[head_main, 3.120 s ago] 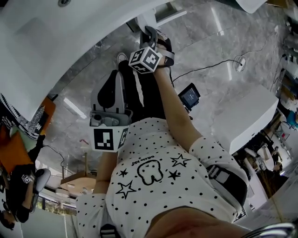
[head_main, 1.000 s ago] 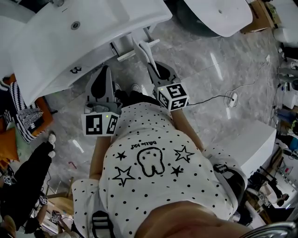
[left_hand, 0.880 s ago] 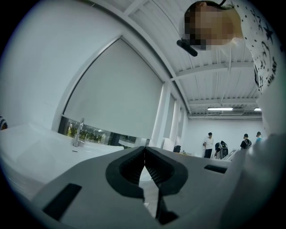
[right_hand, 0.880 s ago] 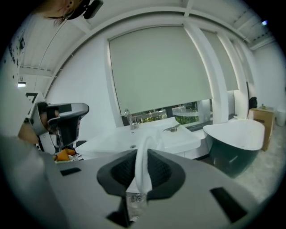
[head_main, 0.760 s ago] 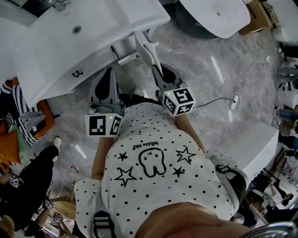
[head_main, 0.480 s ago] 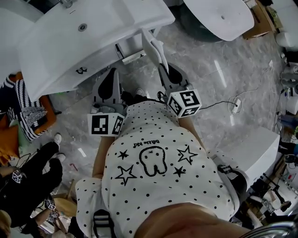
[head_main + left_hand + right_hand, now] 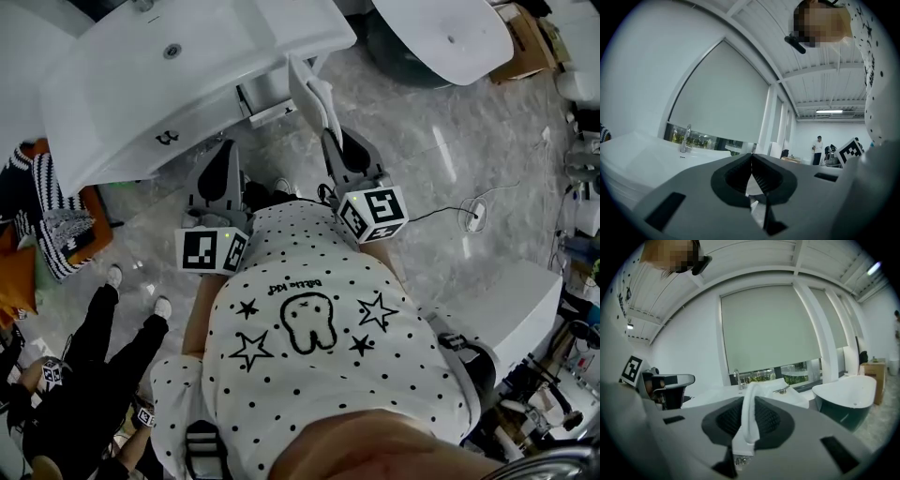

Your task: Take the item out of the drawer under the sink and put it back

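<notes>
Nearest is the person's dotted shirt [image 7: 309, 366], with both arms reaching forward from it. The left gripper [image 7: 228, 150] is held out level beside the right one, the two apart. In the left gripper view its jaws [image 7: 751, 159] meet at the tips with nothing between them.

The right gripper [image 7: 330, 138] is clamped on the white item [image 7: 307, 89]. In the right gripper view the item [image 7: 749, 423] stands as a narrow folded strip pinched between the ribbed pads. Its top rises past the jaw tips and a small shiny bit shows at its lower end. In the head view the item sticks out beyond the jaws, over the floor [image 7: 441, 178] and just short of the sink's near edge. So it is in the air, not in any drawer.

Beyond the grippers is the white sink [image 7: 112, 84], its tap [image 7: 737, 378] showing in both gripper views. Right of it is a tub [image 7: 441, 33], white inside and dark outside. At the head view's lower left a person in black [image 7: 94, 375] stands on the floor, well apart from the grippers
</notes>
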The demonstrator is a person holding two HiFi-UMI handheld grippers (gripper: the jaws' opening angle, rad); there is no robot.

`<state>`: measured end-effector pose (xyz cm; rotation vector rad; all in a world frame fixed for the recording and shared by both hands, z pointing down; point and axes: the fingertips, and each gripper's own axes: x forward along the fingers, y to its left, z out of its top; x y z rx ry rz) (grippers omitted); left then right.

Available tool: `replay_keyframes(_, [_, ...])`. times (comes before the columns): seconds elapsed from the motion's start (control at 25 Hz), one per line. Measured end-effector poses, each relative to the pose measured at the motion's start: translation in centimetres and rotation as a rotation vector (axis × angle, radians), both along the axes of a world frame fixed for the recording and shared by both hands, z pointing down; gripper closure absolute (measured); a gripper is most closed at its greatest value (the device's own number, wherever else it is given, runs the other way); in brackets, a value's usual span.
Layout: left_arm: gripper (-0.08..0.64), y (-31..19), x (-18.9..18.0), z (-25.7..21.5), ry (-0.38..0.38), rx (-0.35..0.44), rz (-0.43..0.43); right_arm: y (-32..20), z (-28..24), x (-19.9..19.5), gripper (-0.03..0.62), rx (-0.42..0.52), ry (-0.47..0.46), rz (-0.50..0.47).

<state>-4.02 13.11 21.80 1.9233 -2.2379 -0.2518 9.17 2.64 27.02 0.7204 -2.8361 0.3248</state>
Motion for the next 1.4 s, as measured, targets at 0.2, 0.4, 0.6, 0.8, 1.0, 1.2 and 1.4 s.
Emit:
replay_keyframes(0.2, [0.555,-0.6,0.9,-0.1,0.003,0.015,0.025,0.4,-0.1,0.2,0.534,0.022,0.002,-0.005])
replay_keyframes(0.4, [0.555,-0.8,1.4,-0.1,0.001,0.017,0.040,0.7,0.1,0.0,0.534,0.018,0.002,-0.017])
replay_keyframes(0.6, [0.555,-0.4,1.3,0.1,0.002,0.018,0.027,0.9,0.2,0.0,0.534,0.022,0.004,-0.027])
replay_keyframes(0.8, [0.555,-0.5,1.4,0.4,-0.046,-0.015,0.036,0.8,0.3,-0.1,0.534,0.026,0.007,-0.029])
replay_keyframes(1.0, [0.555,-0.4,1.1,-0.7,-0.017,0.060,0.035,0.6,0.3,-0.2,0.534,0.028,0.011,-0.026])
replay_keyframes(1.2, [0.555,-0.5,0.4,-0.9,-0.010,0.063,0.029,0.5,0.4,-0.3,0.534,0.026,0.017,-0.024])
replay_keyframes(1.4, [0.555,0.0,-0.1,-0.7,-0.007,0.058,0.017,0.9,0.4,-0.4,0.534,0.028,0.018,-0.024])
